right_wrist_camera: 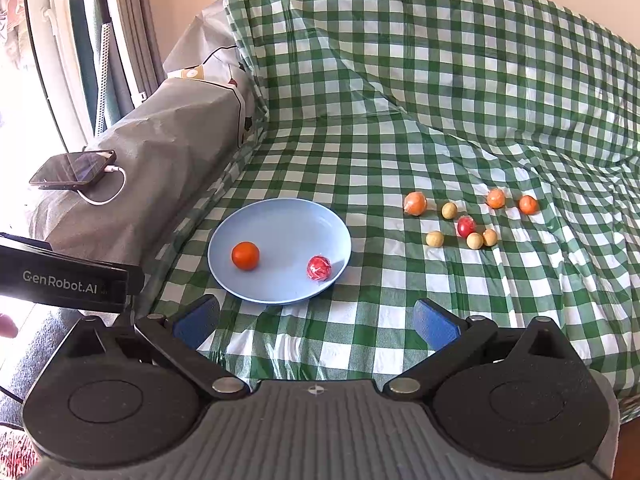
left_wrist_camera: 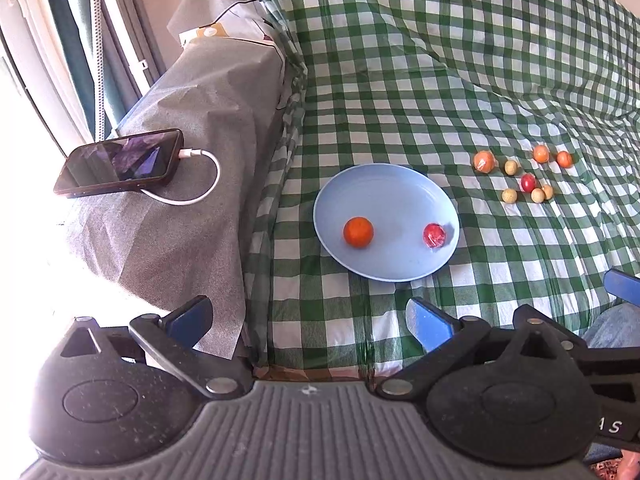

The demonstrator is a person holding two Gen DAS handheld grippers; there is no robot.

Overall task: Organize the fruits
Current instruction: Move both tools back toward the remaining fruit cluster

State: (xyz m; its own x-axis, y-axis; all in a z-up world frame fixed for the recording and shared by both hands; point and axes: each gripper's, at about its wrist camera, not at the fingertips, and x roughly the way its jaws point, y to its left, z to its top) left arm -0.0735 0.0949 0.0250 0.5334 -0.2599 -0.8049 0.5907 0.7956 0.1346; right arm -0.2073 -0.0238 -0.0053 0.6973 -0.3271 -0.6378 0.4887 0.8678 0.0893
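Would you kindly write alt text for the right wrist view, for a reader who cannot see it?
A blue plate on a green checked cloth holds an orange fruit and a red fruit. Eight more small fruits lie loose to its right, and the open right tool hovers empty in the foreground.
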